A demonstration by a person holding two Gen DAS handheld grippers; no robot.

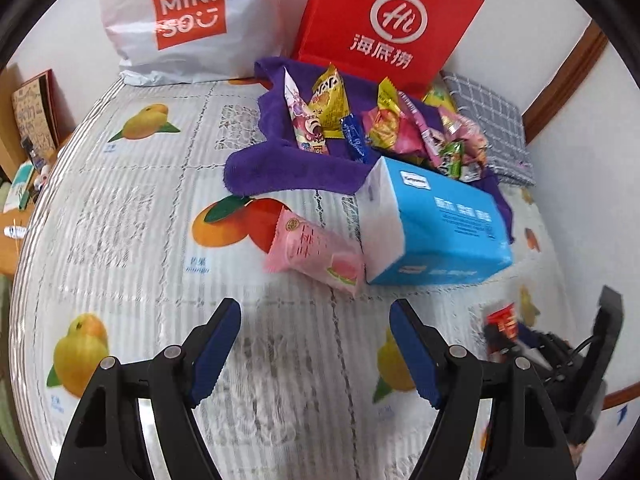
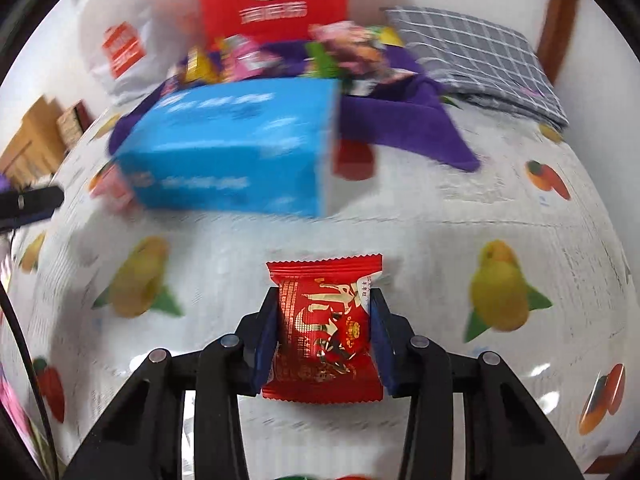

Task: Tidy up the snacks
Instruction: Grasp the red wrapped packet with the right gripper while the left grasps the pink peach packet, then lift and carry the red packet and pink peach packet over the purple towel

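My right gripper (image 2: 324, 300) is shut on a red snack packet (image 2: 326, 328) and holds it above the fruit-print tablecloth (image 2: 420, 280); that gripper and packet (image 1: 506, 322) show at the lower right of the left wrist view. My left gripper (image 1: 316, 316) is open and empty above the cloth. A pink snack packet (image 1: 316, 256) lies just ahead of it, against a blue tissue box (image 1: 436, 224). A pile of assorted snack packets (image 1: 400, 128) lies on a purple towel (image 1: 288, 168) behind the box.
A white MINISO bag (image 1: 184, 20) and a red paper bag (image 1: 384, 20) stand at the back against the wall. A grey checked cloth (image 1: 492, 128) lies at the back right. Wooden furniture (image 1: 24, 120) stands past the table's left edge.
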